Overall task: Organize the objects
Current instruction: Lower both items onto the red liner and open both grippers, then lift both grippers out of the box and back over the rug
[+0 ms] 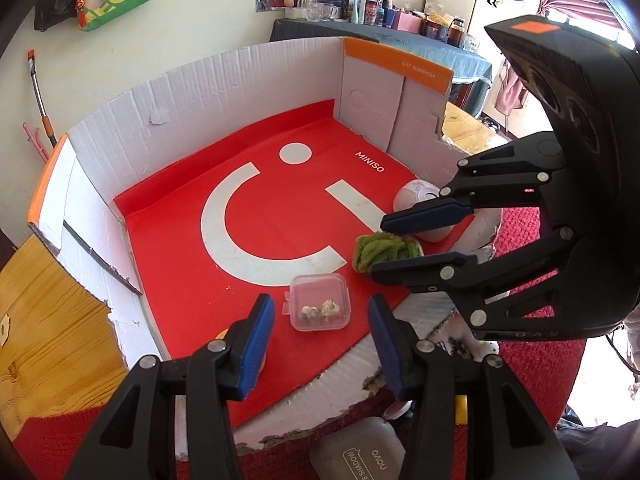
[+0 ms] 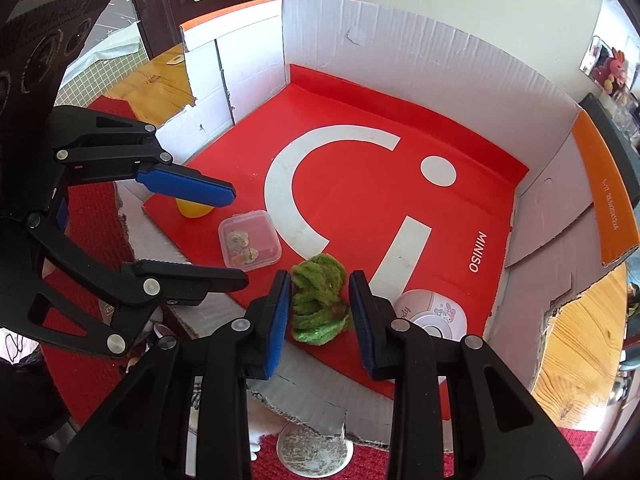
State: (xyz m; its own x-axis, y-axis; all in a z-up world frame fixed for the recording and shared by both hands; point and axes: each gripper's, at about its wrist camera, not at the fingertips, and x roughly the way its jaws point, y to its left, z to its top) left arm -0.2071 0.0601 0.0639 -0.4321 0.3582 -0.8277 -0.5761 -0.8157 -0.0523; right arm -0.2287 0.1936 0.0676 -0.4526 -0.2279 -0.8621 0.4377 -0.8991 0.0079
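A small clear plastic box [image 1: 320,304] [image 2: 250,240] with little shell-like bits inside lies on the red floor of a cardboard box [image 1: 200,92] [image 2: 400,40]. My left gripper [image 1: 319,299] [image 2: 237,236] is open, its blue pads either side of the plastic box without pressing on it. Just to the right, a green fuzzy cloth [image 1: 384,250] [image 2: 320,300] rests on the red floor. My right gripper [image 2: 320,276] [image 1: 379,246] is shut on it, both pads against its sides.
A pink-and-white round gadget [image 1: 420,200] [image 2: 436,312] sits beside the cloth. An orange-yellow object [image 2: 194,208] lies under the left gripper's finger. The box's torn front wall is low. A grey case [image 1: 356,452] lies on the red mat [image 1: 532,240] outside, on a wooden table [image 1: 48,320].
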